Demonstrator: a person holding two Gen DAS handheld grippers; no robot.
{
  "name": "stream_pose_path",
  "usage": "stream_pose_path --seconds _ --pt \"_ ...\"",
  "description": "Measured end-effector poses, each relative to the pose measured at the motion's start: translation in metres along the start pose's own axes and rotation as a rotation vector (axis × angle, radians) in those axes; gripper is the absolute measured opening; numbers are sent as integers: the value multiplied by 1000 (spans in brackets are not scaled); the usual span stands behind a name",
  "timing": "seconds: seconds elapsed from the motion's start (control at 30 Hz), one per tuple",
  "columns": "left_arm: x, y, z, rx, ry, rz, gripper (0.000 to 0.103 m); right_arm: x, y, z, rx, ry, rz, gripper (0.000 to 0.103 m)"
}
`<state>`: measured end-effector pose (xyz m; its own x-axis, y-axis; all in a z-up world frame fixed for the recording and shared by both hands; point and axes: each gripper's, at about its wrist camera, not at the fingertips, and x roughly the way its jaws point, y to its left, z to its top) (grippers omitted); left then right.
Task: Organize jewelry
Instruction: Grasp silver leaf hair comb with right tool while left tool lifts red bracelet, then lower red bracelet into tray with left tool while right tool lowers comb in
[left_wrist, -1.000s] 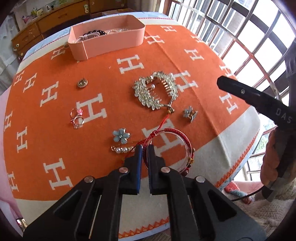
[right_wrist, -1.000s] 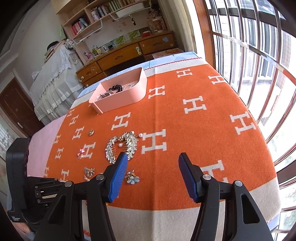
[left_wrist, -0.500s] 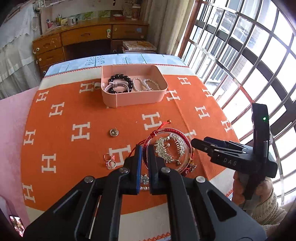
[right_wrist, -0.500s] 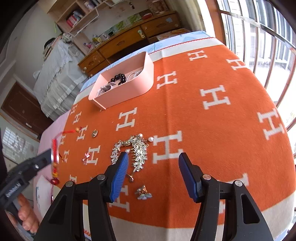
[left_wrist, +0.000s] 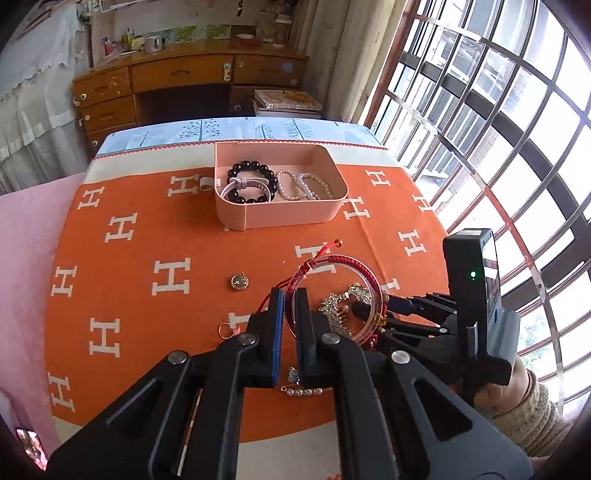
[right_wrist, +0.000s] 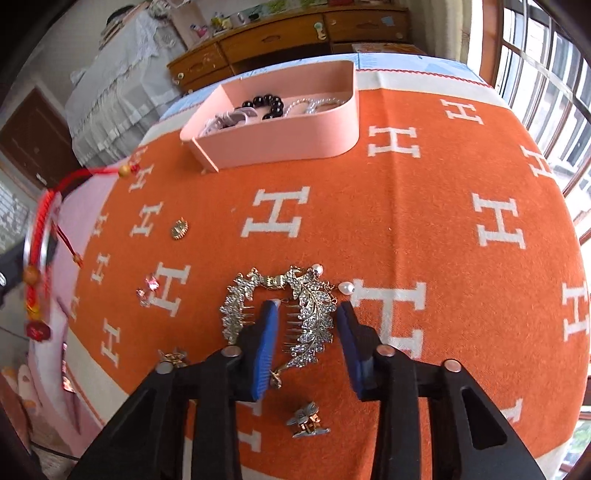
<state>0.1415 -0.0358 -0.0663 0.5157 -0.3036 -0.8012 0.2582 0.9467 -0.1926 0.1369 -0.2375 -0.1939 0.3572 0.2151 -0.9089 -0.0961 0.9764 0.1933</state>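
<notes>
Bangle up, comb half hidden

Left gripper (left_wrist: 289, 295) pinched the red bangle (left_wrist: 334, 297); right gripper (right_wrist: 304, 314) gaped over the comb (right_wrist: 288, 306), its 6 o'clock end hidden behind a finger.

The left gripper (left_wrist: 289, 295) is clamped on the rim of a clear bangle wound with red cord (left_wrist: 338, 295), holding it up above an orange blanket patterned with white H letters (left_wrist: 147, 236), red tassel strands trailing off its top. Beyond it sits a pink box (left_wrist: 280, 214) holding a black bead bracelet (left_wrist: 252, 182) and pearl bracelets (left_wrist: 304, 184), while a gold pendant (left_wrist: 239, 282), a ring (left_wrist: 226, 329) and a pearl bar (left_wrist: 306, 391) lie on the blanket nearer the camera. The right gripper (left_wrist: 364, 312) reaches in from the right, its tips at a rhinestone hair comb (left_wrist: 341, 306) seen through the bangle; how far apart its fingers stand cannot be told here
</notes>
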Motion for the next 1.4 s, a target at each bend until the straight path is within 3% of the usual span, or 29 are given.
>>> stream_pose_path --seconds 0.2,0.4,0.63,0.77,0.9,1.1,1.3,1.4 --pt "4 9 5 -11 0 19 4 -3 -2 0 7 -8 19 27" --pt "-6 11 21 3 -35 52 4 -45 -4 11 12 -93 46 26" --pt "-23 14 66 26 -133 125 4 -105 -4 64 20 -258 27 26" --pt "-11 20 103 4 -138 140 4 -117 -10 106 75 -324 37 26" --pt "25 25 133 -10 -117 174 4 -102 -21 147 160 -348 48 26" --pt "107 36 154 -32 -47 229 4 -40 -31 188 211 -287 27 26" --pt "169 50 151 -56 11 262 5 20 -30 196 205 -217 -1 26" --pt "183 51 146 -26 45 230 17 40 -25 195 159 -181 -16 27"
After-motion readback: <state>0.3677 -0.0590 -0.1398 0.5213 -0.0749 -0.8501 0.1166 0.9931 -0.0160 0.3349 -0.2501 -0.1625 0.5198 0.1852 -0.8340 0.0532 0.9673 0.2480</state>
